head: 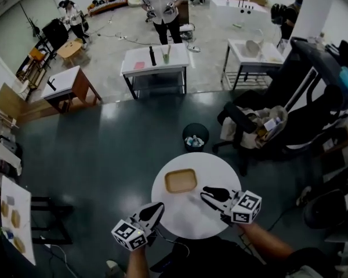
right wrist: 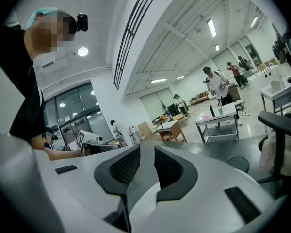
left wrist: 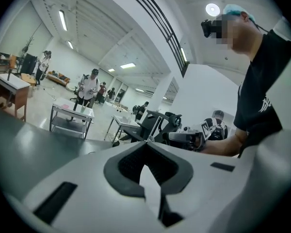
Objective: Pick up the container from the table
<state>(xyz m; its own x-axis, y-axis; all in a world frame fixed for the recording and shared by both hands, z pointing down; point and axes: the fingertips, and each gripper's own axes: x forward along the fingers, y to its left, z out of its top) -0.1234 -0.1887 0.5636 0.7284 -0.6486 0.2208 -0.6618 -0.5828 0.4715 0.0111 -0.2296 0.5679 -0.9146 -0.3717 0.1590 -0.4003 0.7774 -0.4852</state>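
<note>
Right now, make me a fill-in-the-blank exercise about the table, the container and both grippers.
1. The tan container lies on a white table whose top is ____ in shape.
2. The left gripper has its jaws ____.
3. The right gripper has its jaws slightly apart, and between them there is ____.

Missing words: round; shut; nothing.

— What's the container like?
— A shallow tan rectangular container with rounded corners (head: 181,180), open side up.
— Where does it lie?
— Flat on the round white table (head: 185,220), on its far left part, slightly askew.
</note>
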